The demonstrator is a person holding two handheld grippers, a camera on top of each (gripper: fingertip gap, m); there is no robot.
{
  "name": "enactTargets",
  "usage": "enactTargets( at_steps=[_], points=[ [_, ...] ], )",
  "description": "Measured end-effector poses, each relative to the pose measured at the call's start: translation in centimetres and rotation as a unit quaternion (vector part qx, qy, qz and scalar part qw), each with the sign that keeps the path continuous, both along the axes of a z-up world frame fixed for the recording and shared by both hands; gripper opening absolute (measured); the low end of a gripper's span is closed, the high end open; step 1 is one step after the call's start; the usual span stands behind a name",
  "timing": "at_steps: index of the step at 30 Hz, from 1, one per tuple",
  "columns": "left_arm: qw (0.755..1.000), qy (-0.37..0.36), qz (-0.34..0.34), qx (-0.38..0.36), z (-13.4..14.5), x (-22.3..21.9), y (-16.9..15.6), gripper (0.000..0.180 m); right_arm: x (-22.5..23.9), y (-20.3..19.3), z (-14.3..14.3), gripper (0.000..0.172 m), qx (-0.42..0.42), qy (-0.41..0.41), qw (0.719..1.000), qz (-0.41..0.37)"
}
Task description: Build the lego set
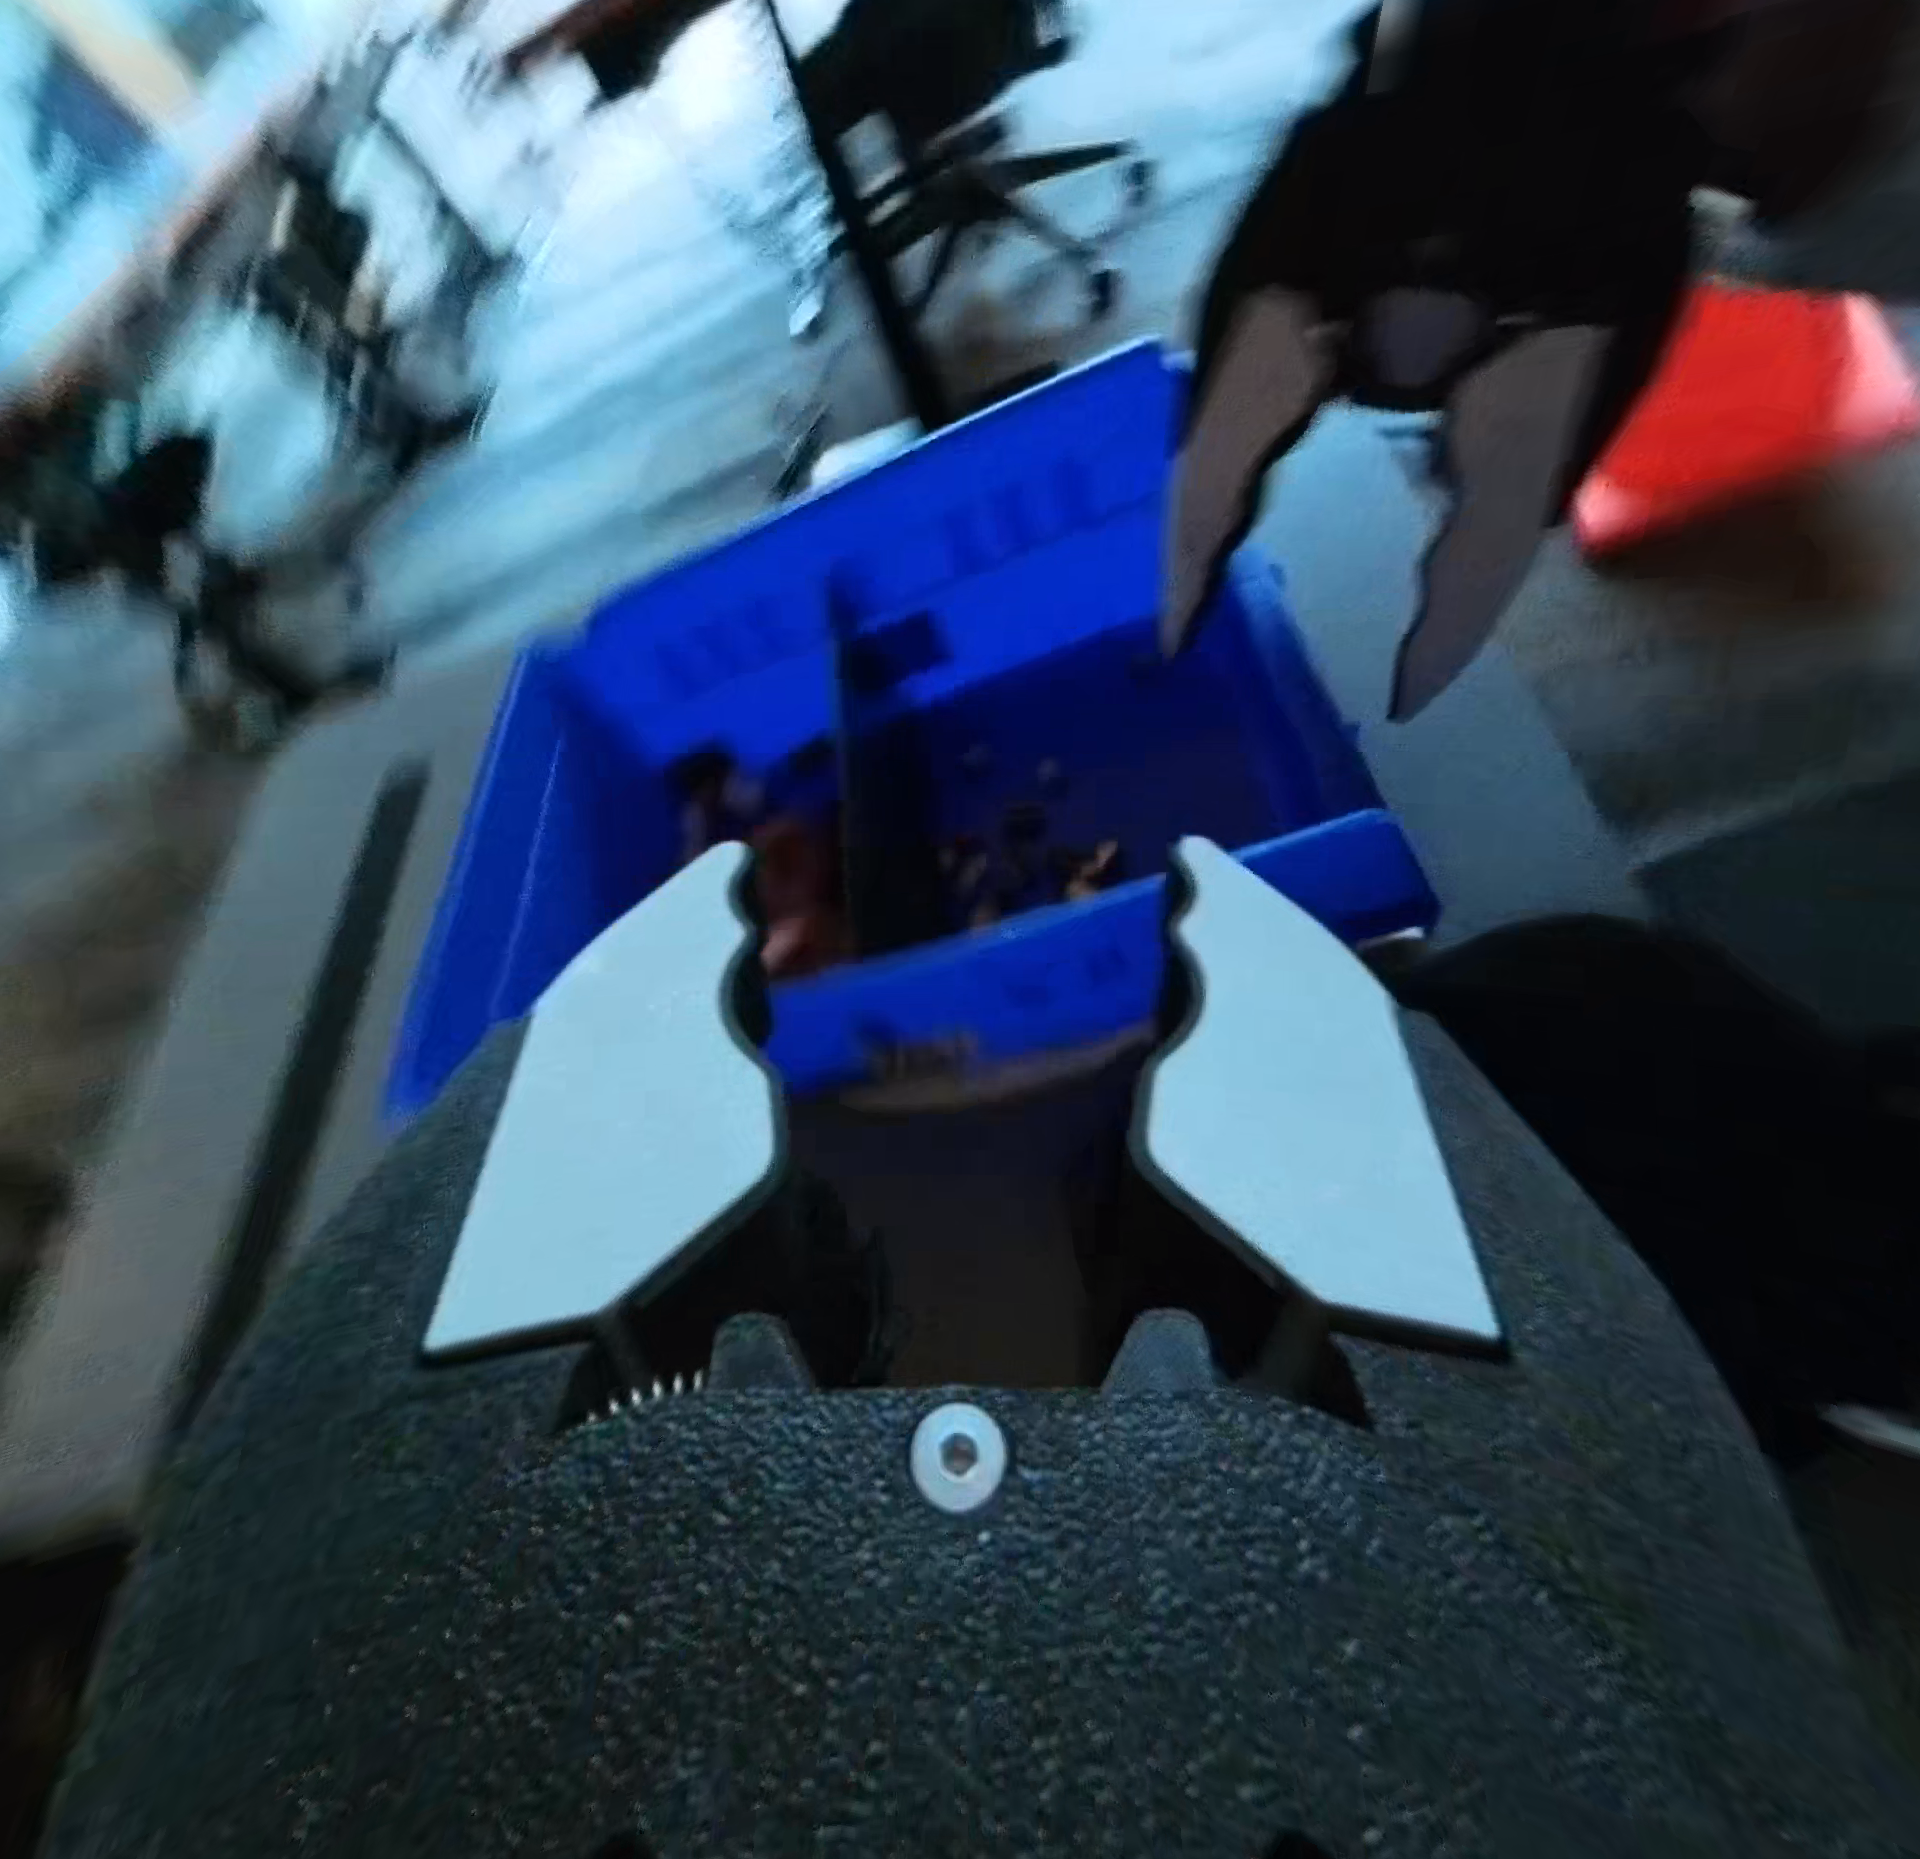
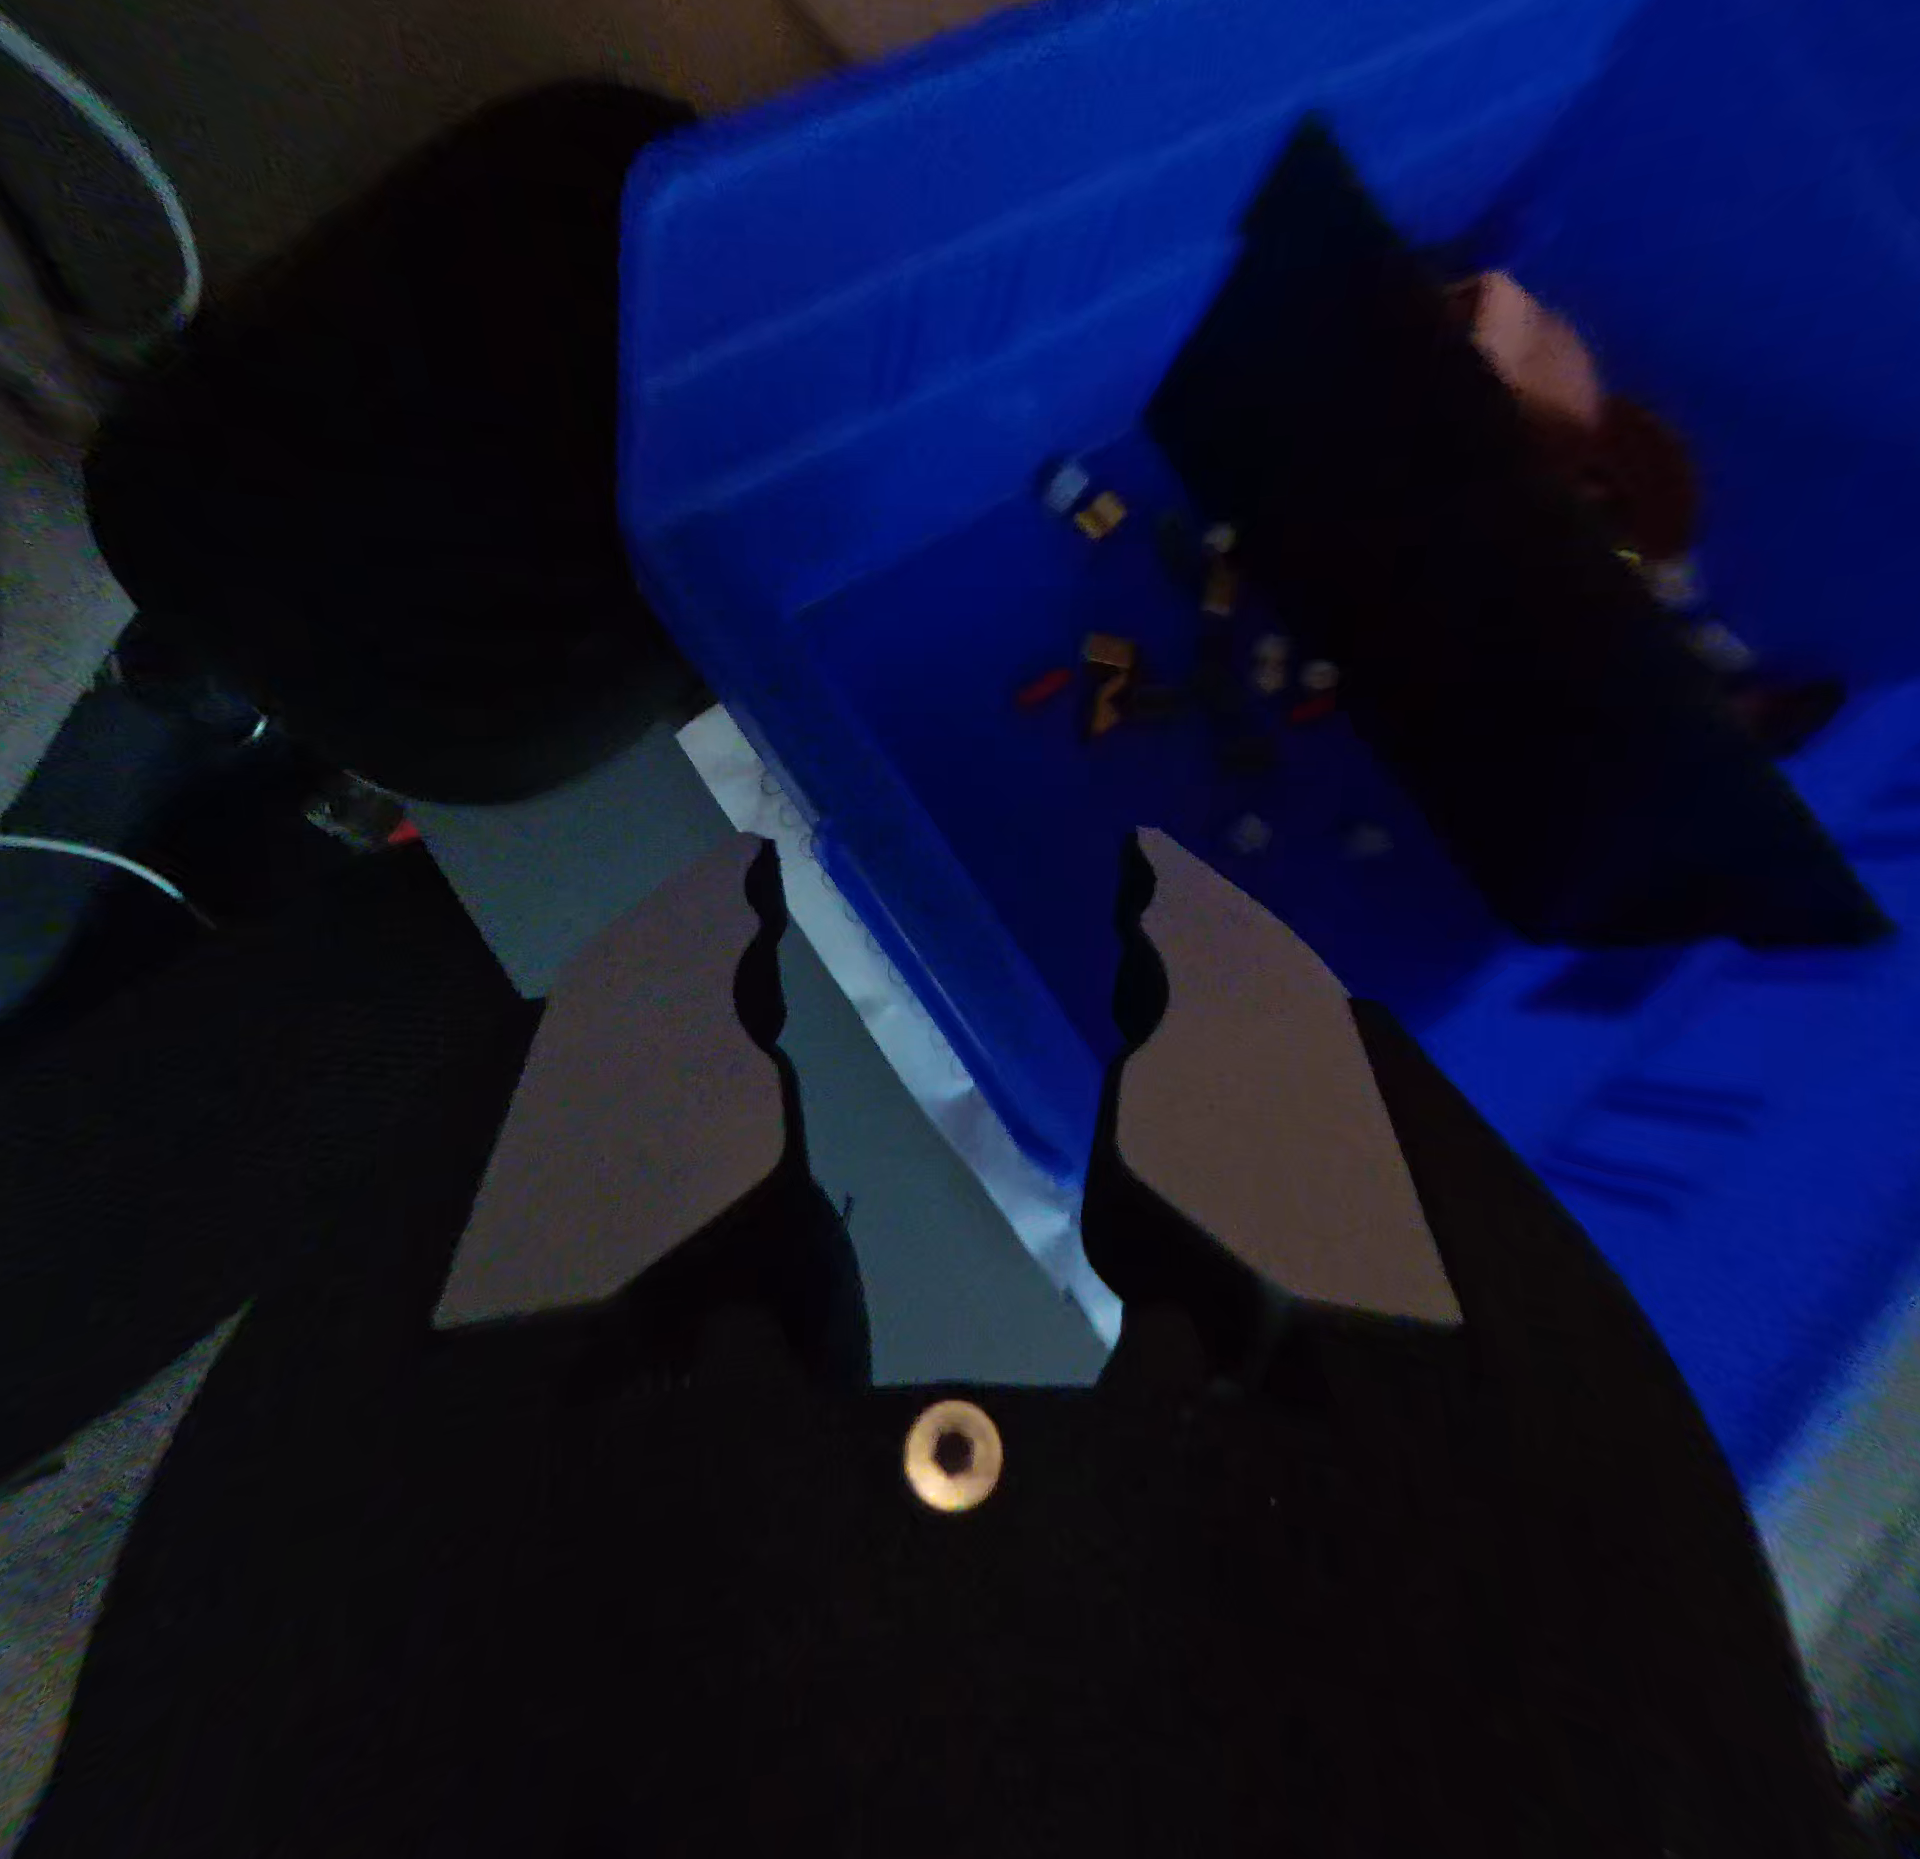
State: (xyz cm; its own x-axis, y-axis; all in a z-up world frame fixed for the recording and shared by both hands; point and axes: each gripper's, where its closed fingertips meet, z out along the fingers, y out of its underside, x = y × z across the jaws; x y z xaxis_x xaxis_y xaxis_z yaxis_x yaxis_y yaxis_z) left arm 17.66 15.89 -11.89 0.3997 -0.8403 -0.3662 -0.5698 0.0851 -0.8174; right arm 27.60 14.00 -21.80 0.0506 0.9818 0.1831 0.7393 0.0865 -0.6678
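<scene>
Left wrist view: the left tool (image 1: 961, 874) hangs spread above the near rim of a divided blue plastic bin (image 1: 1039, 988); the right tool (image 1: 1294, 682) points down over its far right corner, also spread, gripping nothing.

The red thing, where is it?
The blurry red object shows only in the left wrist view, at the right edge, beyond the open right gripper and to the right of the blue plastic bin.

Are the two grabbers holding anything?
No. Left gripper and right gripper are both open and empty, hovering by the blue bin.
</scene>
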Motion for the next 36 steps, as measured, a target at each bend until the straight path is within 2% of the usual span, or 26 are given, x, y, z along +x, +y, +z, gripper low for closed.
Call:
enactTargets(
  at_steps=[2,5,9,10,12,15,17,20,22,25,27,30,33,34,36],
  points=[
    [0.997,0.021,-0.066,0.021,-0.8,2.0,0.0,0.066,-0.5,-0.1,-1.1,0.055,-0.005,-0.005,1.000,0.021],
    [0.987,0.067,-0.139,-0.042,-3.0,3.3,-1.0,0.055,-1.3,-0.7,-0.7,0.037,0.018,0.017,0.997,0.070],
    [0.977,0.058,-0.181,-0.093,-3.5,3.1,-2.2,0.029,-1.6,-2.1,-0.2,0.022,-0.020,0.043,0.994,0.095],
    [0.975,0.054,-0.187,-0.104,-3.5,3.0,-2.5,0.024,-1.6,-2.3,-0.2,0.026,-0.035,0.045,0.994,0.093],
    [0.972,0.041,-0.197,-0.120,-3.5,2.9,-3.2,0.023,-1.7,-2.3,0.3,0.028,-0.055,0.059,0.993,0.085],
    [0.976,0.090,-0.174,-0.101,-4.6,1.6,-3.0,0.037,-2.3,0.4,2.4,0.028,-0.062,0.099,0.993,-0.003],
    [0.977,0.095,-0.171,-0.088,-4.7,1.3,-3.4,0.047,-2.5,3.0,2.9,0.039,-0.078,0.102,0.988,-0.087],
    [0.980,0.078,-0.150,-0.107,-4.4,0.5,-3.5,0.051,-3.0,5.5,1.2,0.092,-0.147,0.058,0.971,-0.180],
    [0.986,0.056,-0.118,-0.107,-4.2,-0.3,-2.8,0.052,-3.0,6.6,-1.0,0.118,-0.195,-0.001,0.953,-0.234],
    [0.991,0.011,-0.089,-0.099,-3.5,-1.2,-2.1,0.053,-3.9,6.9,-2.9,0.121,-0.252,-0.045,0.931,-0.261],
    [0.991,-0.031,-0.099,-0.090,-2.6,-1.1,-2.4,0.052,-4.8,7.4,-3.5,0.115,-0.268,-0.042,0.925,-0.267],
    [0.988,-0.063,-0.110,-0.088,-1.8,-1.1,-2.7,0.051,-6.2,8.0,-3.5,0.103,-0.249,-0.032,0.933,-0.258],
    [0.988,-0.067,-0.107,-0.091,-2.1,-1.5,-2.8,0.050,-6.4,8.2,-4.1,0.096,-0.196,-0.062,0.946,-0.251],
    [0.988,-0.068,-0.105,-0.094,-2.2,-1.6,-2.9,0.050,-6.6,7.9,-4.2,0.089,-0.182,-0.069,0.952,-0.237],
    [0.988,-0.071,-0.101,-0.097,-2.4,-1.9,-3.0,0.049,-7.7,6.0,-3.7,0.053,-0.197,-0.055,0.962,-0.183]
  ],
)
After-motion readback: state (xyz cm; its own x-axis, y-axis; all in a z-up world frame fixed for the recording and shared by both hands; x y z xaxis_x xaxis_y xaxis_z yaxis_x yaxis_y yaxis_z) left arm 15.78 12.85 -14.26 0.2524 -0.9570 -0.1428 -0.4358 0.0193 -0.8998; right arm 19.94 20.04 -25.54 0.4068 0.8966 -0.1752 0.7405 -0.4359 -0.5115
